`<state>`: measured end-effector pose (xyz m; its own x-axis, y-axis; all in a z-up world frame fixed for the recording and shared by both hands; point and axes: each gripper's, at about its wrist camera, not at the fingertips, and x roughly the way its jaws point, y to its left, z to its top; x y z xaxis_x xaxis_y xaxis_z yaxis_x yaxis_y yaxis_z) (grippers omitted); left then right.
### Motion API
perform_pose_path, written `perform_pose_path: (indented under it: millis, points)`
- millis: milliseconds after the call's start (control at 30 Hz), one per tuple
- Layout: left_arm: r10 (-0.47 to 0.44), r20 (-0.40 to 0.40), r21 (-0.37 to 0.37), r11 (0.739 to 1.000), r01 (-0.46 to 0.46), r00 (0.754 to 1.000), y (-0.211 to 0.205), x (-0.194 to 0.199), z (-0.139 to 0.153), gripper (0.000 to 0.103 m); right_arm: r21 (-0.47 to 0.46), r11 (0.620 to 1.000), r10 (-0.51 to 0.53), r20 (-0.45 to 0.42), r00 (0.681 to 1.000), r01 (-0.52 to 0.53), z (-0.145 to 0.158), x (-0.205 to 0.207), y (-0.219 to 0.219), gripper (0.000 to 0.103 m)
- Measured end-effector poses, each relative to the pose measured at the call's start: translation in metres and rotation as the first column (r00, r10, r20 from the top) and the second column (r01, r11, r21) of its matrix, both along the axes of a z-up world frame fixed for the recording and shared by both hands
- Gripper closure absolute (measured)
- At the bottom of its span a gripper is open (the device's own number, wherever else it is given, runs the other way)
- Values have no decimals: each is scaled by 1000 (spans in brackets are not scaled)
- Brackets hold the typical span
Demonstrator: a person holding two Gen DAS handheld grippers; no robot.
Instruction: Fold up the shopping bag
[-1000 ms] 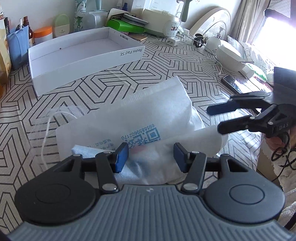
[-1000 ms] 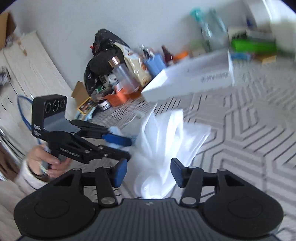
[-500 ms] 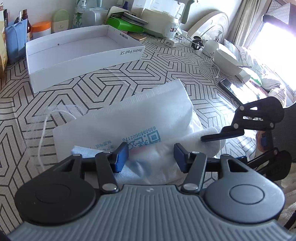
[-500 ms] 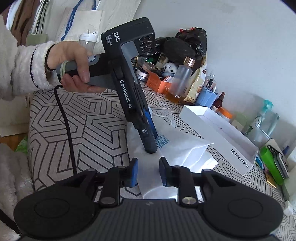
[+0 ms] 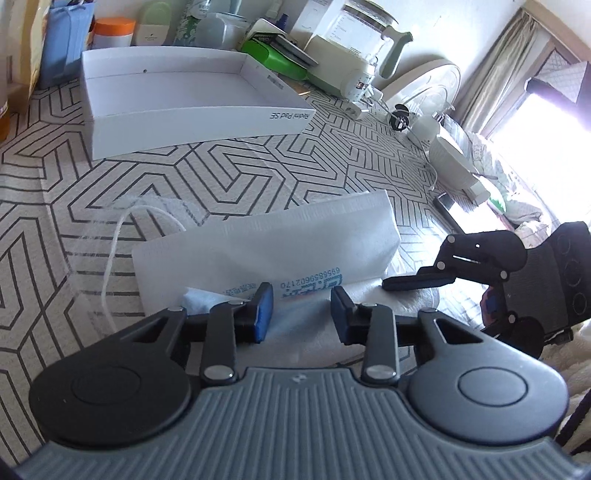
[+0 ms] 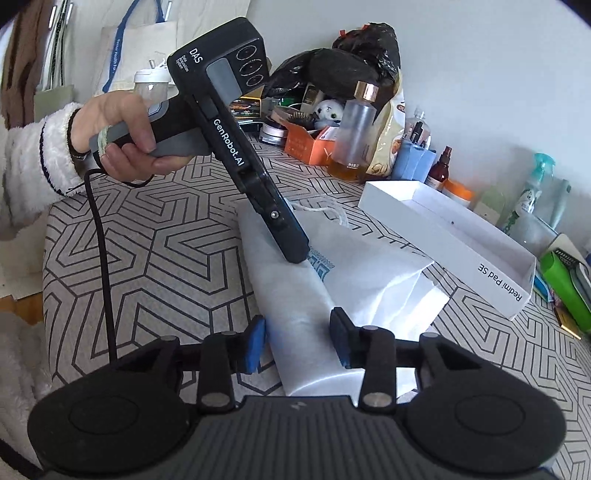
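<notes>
Bag [image 5: 266,251] is lying flat on the striped table [image 5: 55,192], near its edge, a white box [image 5: 192,110] behind, left claw [image 5: 301,312] closing and right claw [image 6: 297,339] opening around it, neither pinching.

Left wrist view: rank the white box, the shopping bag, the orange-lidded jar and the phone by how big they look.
1. white box and shopping bag: look alike, and the bag is nearer, so unranked
2. orange-lidded jar
3. phone
</notes>
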<state>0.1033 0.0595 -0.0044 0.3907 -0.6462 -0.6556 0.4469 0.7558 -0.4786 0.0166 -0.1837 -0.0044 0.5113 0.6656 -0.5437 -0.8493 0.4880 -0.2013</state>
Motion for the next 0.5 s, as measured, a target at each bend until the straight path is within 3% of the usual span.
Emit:
perform_pose_path:
  millis: [267,500]
  points:
    - [8,28,31,999,-9,1000,0,-4,3,72,20,1000,-13,-6,1000,13,-1,0,-3,63]
    - [-29,116,169,986,9,993,-16,-15,17,68,-29,1000,9,68,998,-7,-5,-7,1,63]
